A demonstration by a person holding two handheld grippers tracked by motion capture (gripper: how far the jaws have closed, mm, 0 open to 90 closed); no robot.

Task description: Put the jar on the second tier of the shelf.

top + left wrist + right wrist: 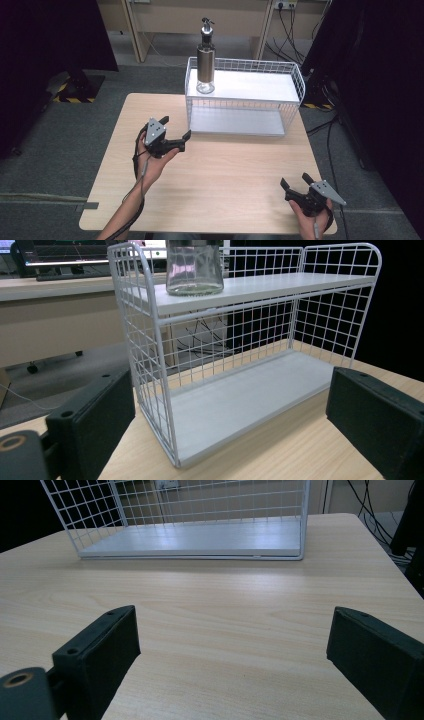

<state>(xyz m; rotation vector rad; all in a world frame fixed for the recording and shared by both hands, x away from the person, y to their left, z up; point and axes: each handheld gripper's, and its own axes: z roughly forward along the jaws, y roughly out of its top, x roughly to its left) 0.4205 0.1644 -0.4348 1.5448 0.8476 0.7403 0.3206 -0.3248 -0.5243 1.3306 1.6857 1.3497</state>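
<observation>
The oil bottle (205, 57) stands upright on the top shelf of the white wire rack (295, 82), at that shelf's left end, its long axis straight up and down. It lies ahead of and above the left gripper (176, 131), which hovers over the table (225, 175) just off the rack's near left corner with its jaws spread wide and nothing between them. The right gripper (295, 181) sits well apart at the table's near right corner, equally wide open and empty, so the left hand is plainly the nearer one for a reach up to the bottle (only its clear glass base (194, 270) appears in the left gripper view). I count one bottle, one rack with two shelves, and two grippers; the lower shelf looks bare, though the mesh makes that hard to tell.
</observation>
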